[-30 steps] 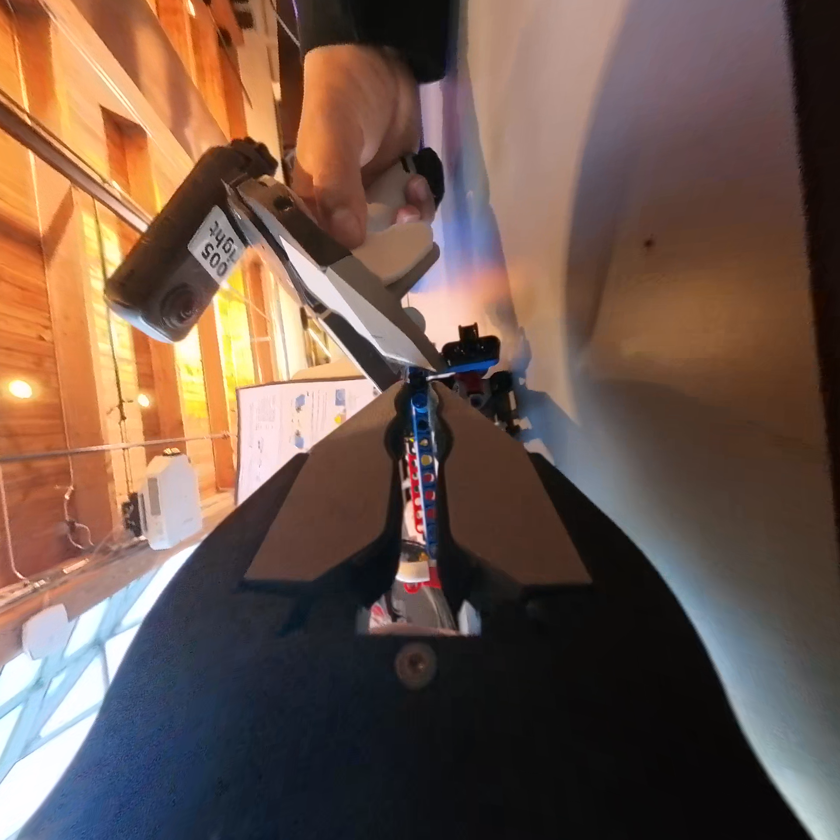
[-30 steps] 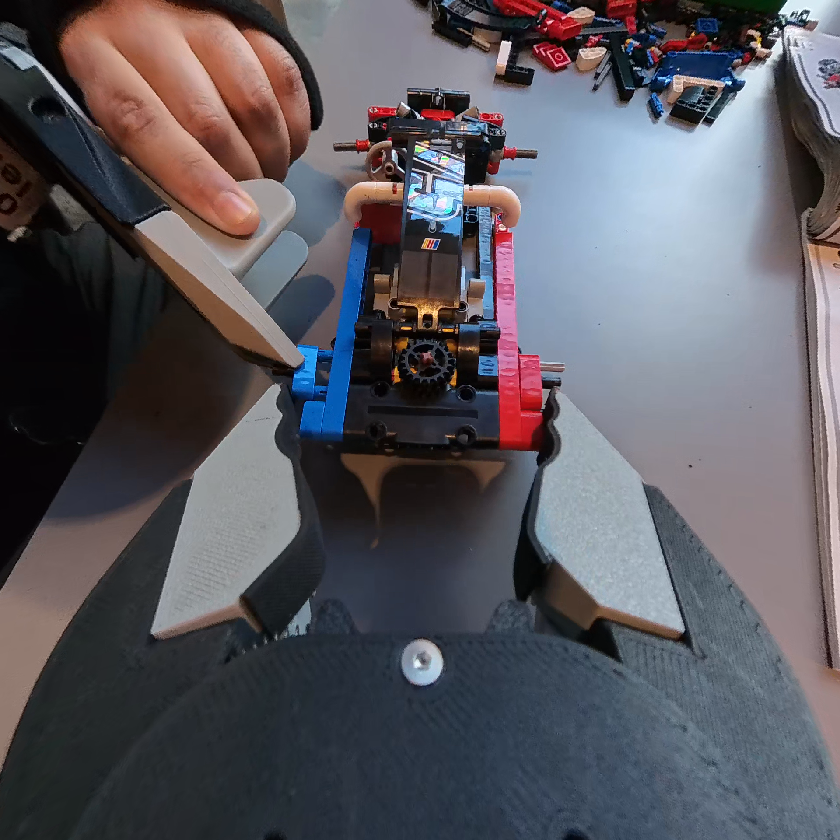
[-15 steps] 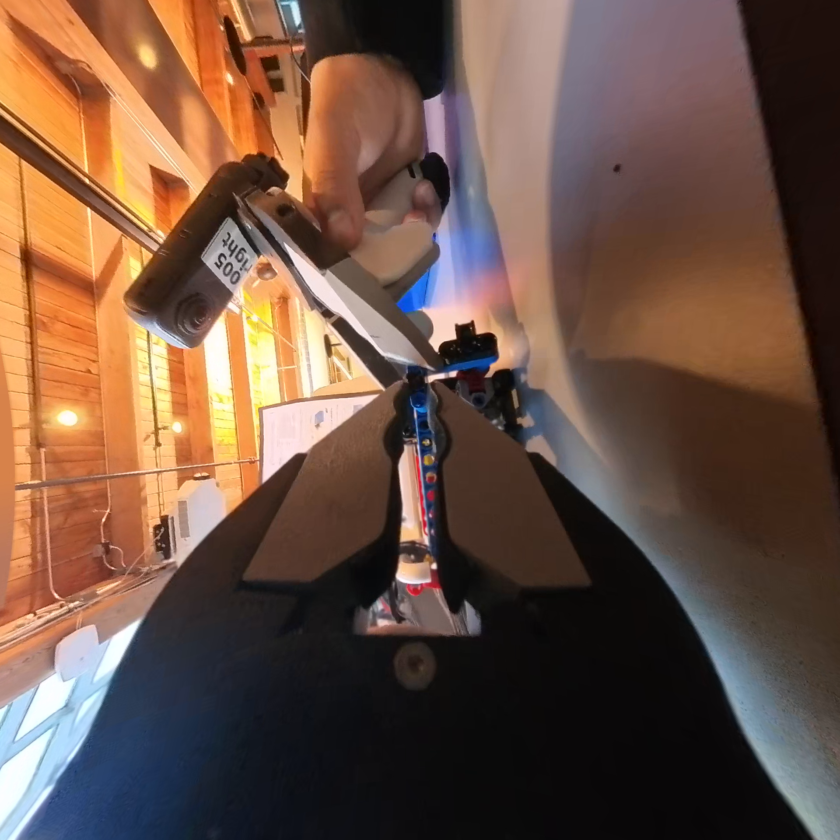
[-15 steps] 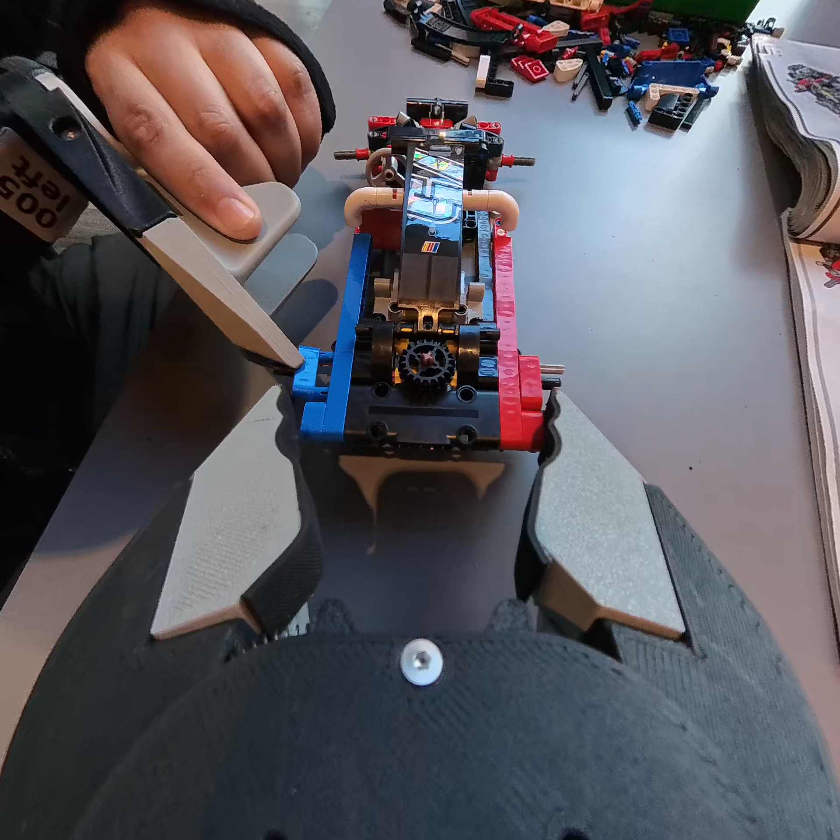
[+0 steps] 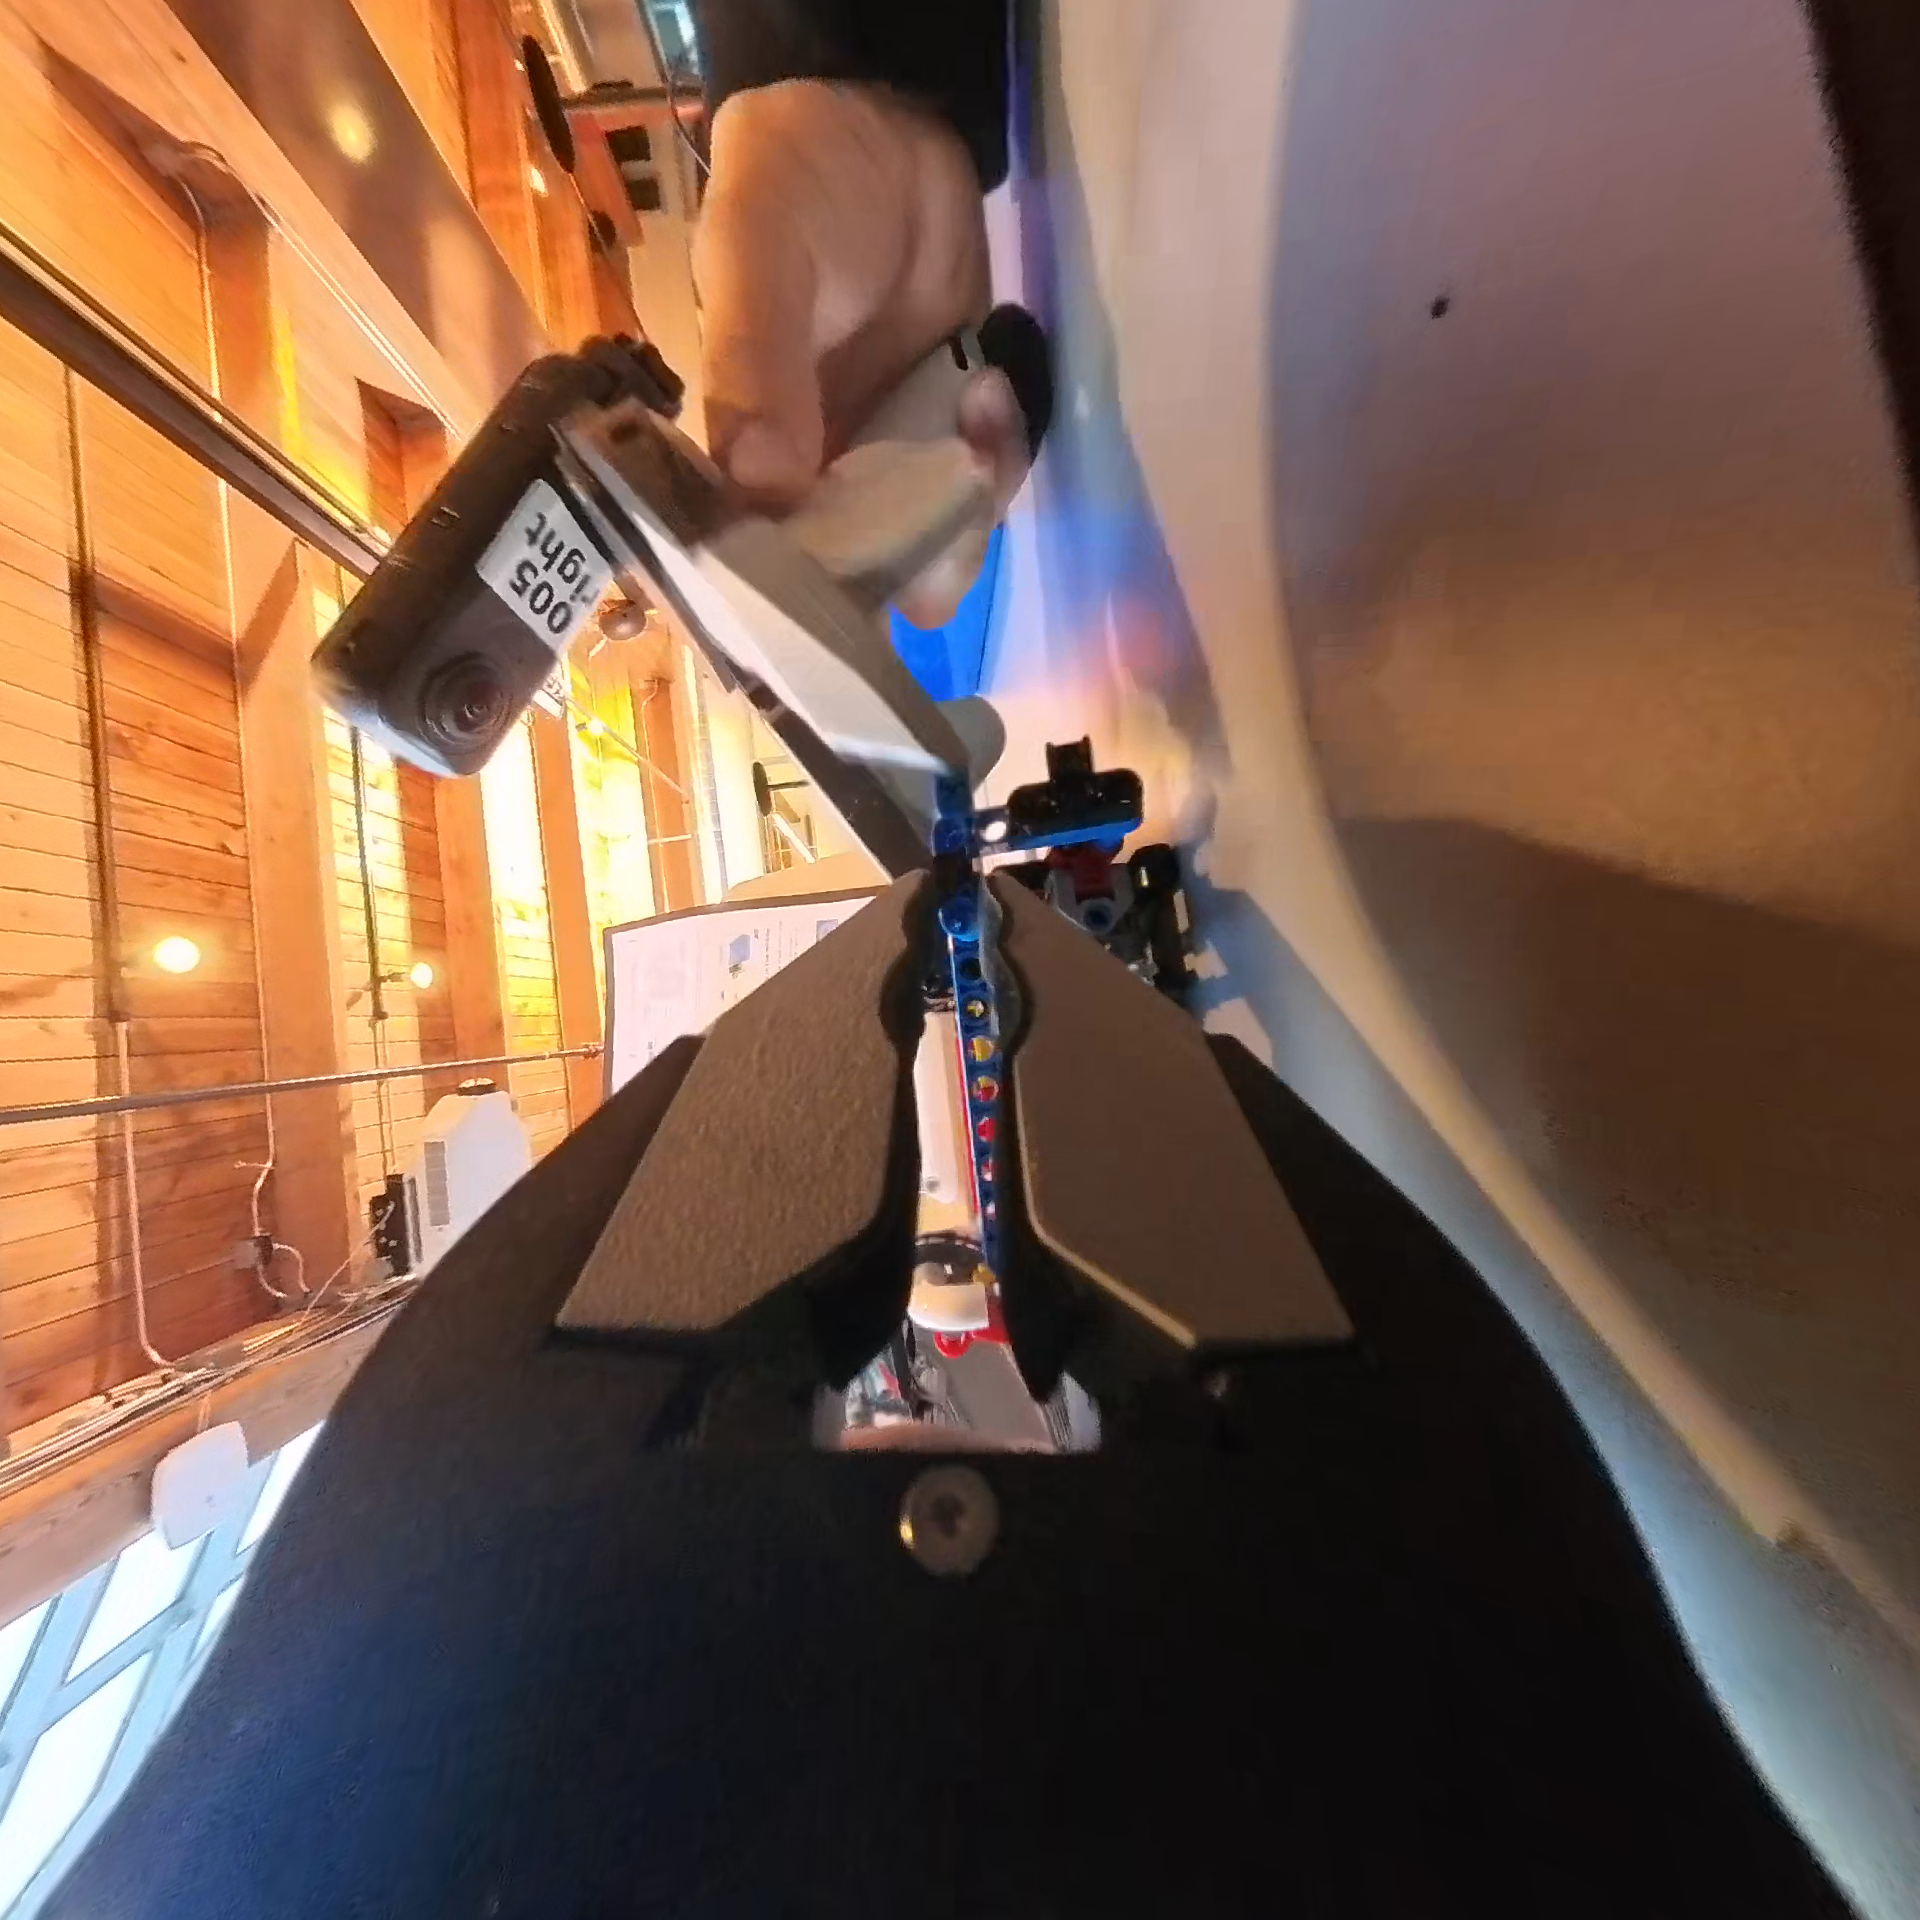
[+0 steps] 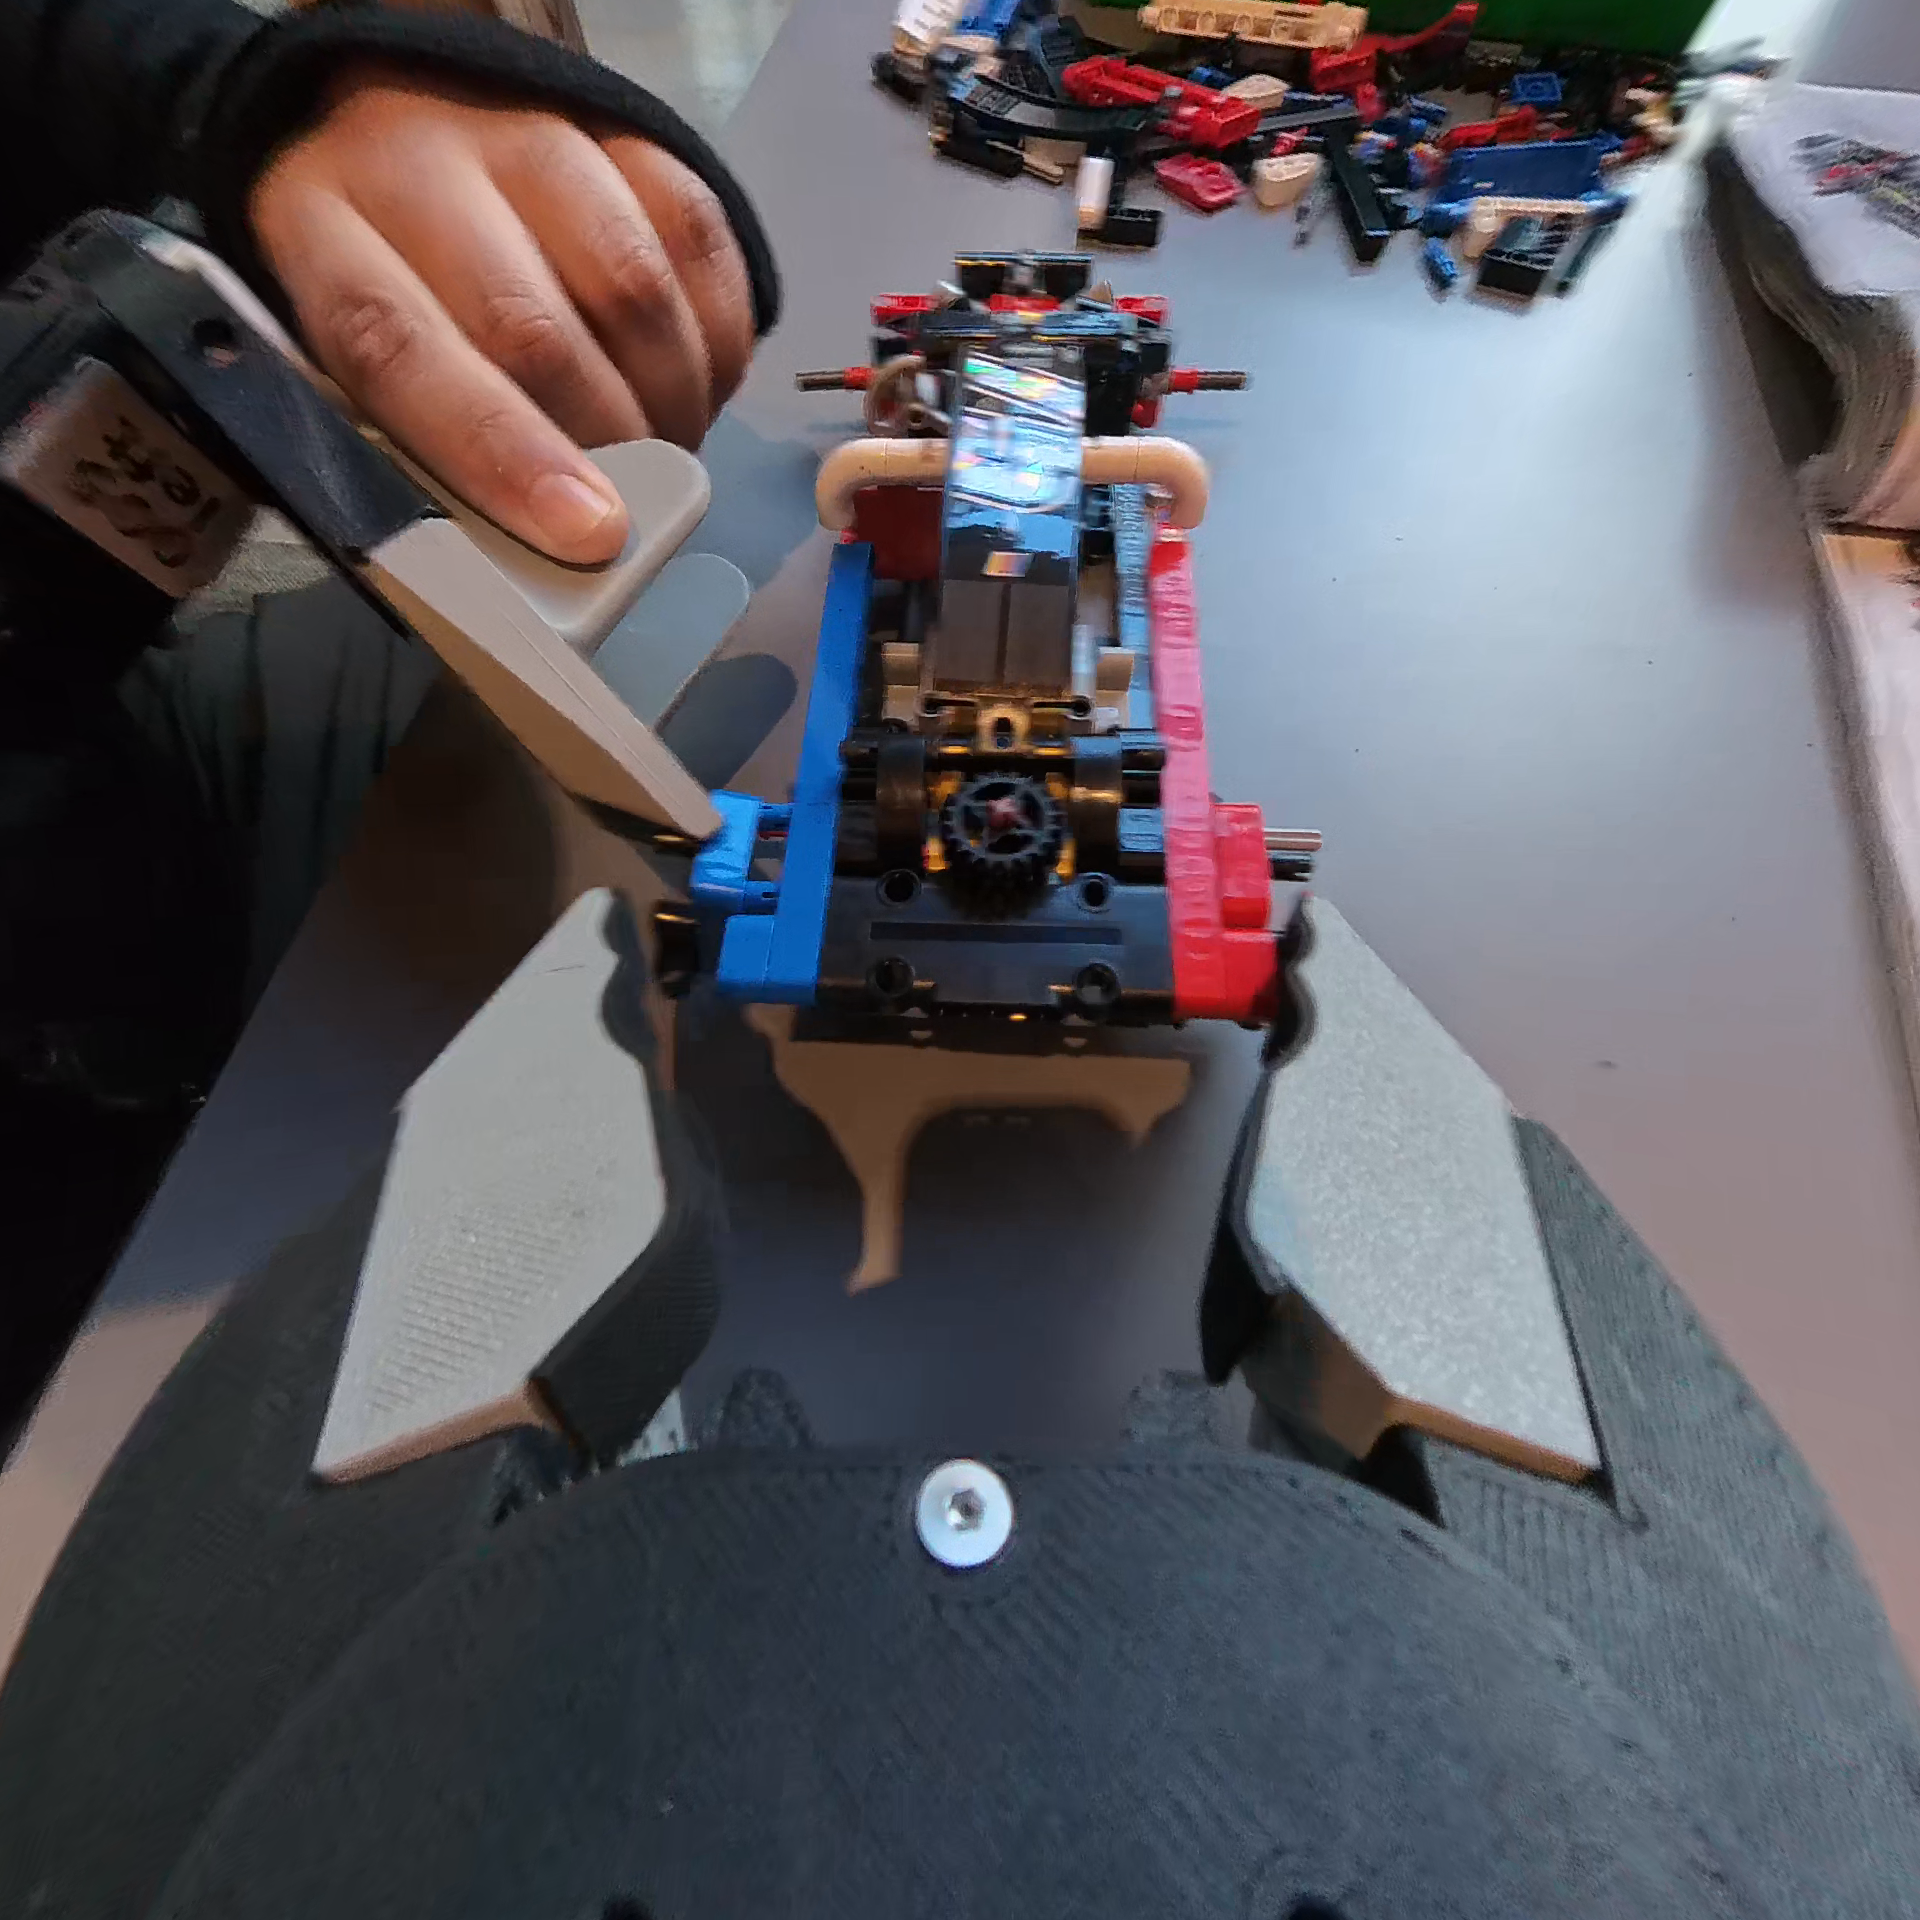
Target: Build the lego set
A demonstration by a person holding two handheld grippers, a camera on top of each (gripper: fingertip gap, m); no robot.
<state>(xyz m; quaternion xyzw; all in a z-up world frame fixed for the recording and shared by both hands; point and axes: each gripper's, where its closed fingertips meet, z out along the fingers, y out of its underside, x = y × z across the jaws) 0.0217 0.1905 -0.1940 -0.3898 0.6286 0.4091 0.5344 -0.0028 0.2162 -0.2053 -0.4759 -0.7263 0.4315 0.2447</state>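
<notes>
We brace the lego chassis (image 6: 997, 790) on the grey table (image 6: 1507, 727): right gripper (image 6: 982, 966) spread wide, fingers flanking its near end. Left gripper (image 6: 707, 831) pinches the small blue connector (image 6: 732, 857) at the chassis's left near corner, probably seating it. Hard studded plastic, glossy. Loose bricks (image 6: 1299, 125) lie beyond the far end.

The left gripper (image 5: 964, 914) has its jaws closed to a narrow gap, fingers (image 5: 1122, 1132) nearly parallel. The right gripper (image 6: 971, 966) holds its jaws spread wide. A hand (image 6: 520, 343) in a dark sleeve presses the left gripper's grey trigger.
</notes>
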